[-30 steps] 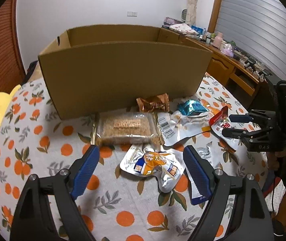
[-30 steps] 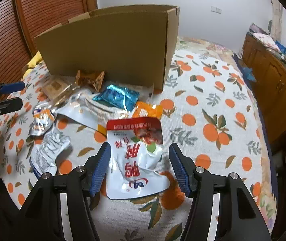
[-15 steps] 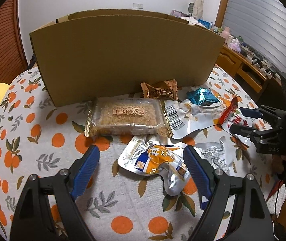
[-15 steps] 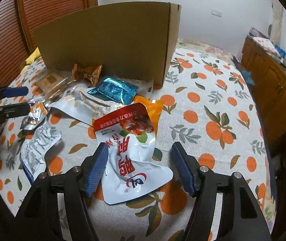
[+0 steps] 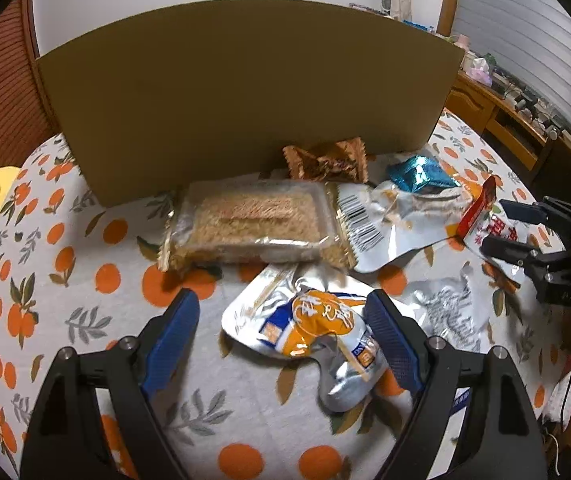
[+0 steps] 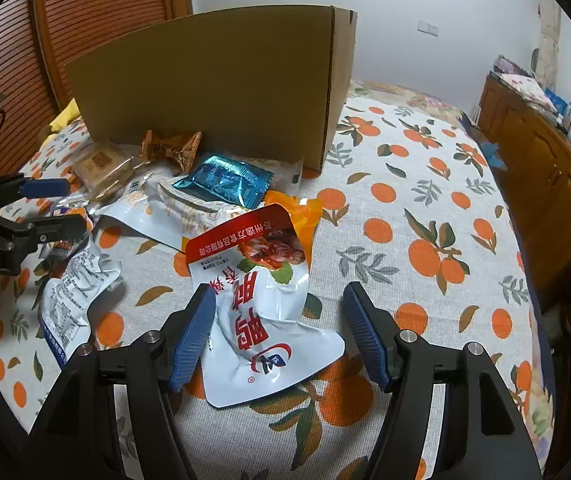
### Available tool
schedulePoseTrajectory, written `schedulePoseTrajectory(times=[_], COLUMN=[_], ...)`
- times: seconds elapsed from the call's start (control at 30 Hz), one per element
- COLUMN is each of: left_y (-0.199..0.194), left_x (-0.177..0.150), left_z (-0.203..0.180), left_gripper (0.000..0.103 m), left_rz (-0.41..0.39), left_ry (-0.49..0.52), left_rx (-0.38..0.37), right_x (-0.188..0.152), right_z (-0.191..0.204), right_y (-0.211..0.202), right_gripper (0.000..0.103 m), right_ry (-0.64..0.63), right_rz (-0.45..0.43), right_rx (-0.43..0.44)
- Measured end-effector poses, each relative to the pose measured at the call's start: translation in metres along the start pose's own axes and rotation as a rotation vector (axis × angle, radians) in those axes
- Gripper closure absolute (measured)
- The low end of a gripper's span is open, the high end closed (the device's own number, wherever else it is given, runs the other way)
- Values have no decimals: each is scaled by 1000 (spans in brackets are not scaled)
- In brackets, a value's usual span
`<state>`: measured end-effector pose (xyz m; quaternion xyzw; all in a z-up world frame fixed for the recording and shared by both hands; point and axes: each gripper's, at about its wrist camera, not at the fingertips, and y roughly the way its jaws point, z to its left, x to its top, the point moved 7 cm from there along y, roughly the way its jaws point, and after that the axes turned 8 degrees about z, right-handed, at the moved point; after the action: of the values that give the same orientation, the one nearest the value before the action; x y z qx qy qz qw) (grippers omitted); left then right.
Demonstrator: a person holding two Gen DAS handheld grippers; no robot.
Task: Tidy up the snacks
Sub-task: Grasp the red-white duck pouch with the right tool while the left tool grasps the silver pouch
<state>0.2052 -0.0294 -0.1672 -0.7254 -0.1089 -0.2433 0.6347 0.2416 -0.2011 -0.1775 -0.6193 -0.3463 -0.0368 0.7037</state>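
Both grippers poised over pouches, nothing grasped yet.

The left gripper (image 5: 285, 332), fingers spread wide, straddles the crumpled silver-and-orange foil pouch (image 5: 317, 332) on the counter (image 5: 85, 300); the right gripper (image 6: 279, 336), fingers just widened and released, brackets the white red-topped pouch (image 6: 261, 300). Pinch each mid-body, lift clear into the brown cardboard box (image 5: 245, 92).

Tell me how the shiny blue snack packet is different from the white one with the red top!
The blue packet is small and blue all over; the white pouch with the red top is much bigger, with large red characters. The blue packet lies back by the cardboard box, on other snacks; the white pouch lies in front, between the open right gripper fingers, crumpled. Both are sealed, shiny snack bags on the orange-print tablecloth.
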Motion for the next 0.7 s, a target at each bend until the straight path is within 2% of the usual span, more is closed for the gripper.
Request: schedulePoseTrajectory(times=[0.33,0.7], left_y=[-13,-5], left_x=[-20,-9], left_z=[24,0], left_gripper=[17,17], left_rz=[12,20], left_ry=[-22,19], left_rx=[20,5], right_x=[0,0], right_z=[0,0], right_y=[0,0], right_gripper=[35,35], right_ry=[0,0], right_rz=[0,-1], right_rx=[0,0])
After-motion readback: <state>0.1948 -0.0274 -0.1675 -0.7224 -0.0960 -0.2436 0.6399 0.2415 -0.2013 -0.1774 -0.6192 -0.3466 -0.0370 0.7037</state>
